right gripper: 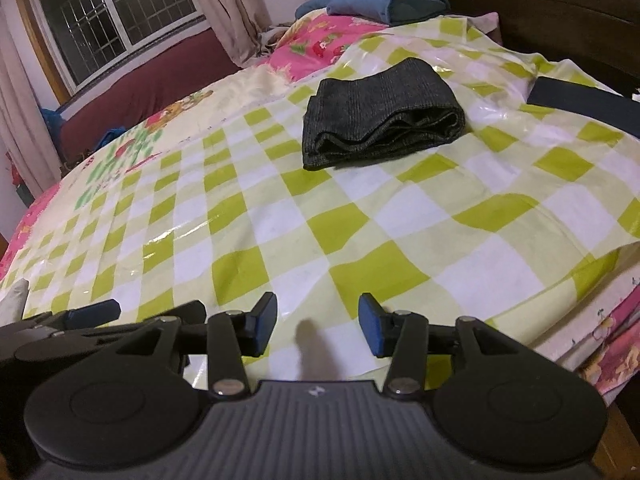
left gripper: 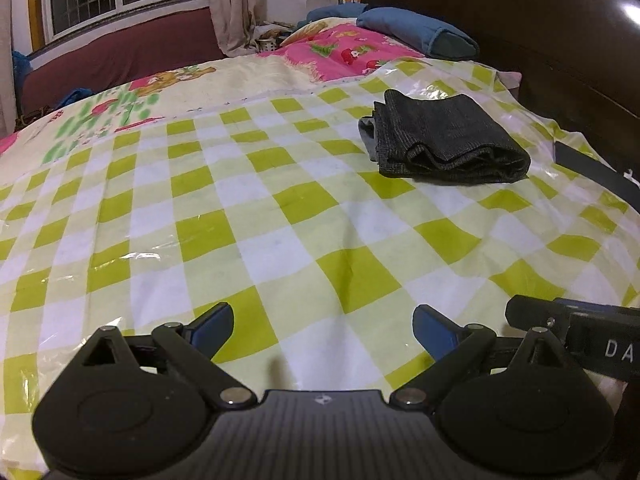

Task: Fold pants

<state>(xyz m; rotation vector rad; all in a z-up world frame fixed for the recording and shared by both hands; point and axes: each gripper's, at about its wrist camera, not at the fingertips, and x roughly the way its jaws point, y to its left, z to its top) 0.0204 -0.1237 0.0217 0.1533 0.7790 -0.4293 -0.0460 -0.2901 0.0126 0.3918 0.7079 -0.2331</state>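
The left gripper [left gripper: 323,330] is spread wide, its blue-padded fingers [left gripper: 214,326] far apart with nothing between them, hovering over the near part of the green-and-white checked cover [left gripper: 280,216] without touching any cloth. The right gripper [right gripper: 318,330] is also parted, though less widely, its blue pads [right gripper: 370,330] facing each other across an empty gap above the same cover; whether either tool rests on the surface I cannot tell. In the left wrist view part of the right gripper shows at the lower right edge, just beside the left one; in the right wrist view a blue finger of the left gripper shows at the lower left. The pants [left gripper: 448,140], dark grey, lie folded into a compact stack of several layers on the far right part of the cover, well apart from both grippers, with the folded edges turned toward the cameras; in the right wrist view the pants [right gripper: 380,120] sit straight ahead. A glossy clear film lies over the checked cover and catches the light. Right of the pants a flat black strip [right gripper: 584,104] lies on the cover near its edge. Beyond, a pink cartoon-print quilt [left gripper: 344,52] and a folded blue cushion [left gripper: 420,32] rest against the dark headboard [left gripper: 520,8]. A barred window [right gripper: 112,16] and pale curtain [right gripper: 228,8] stand at the far left.
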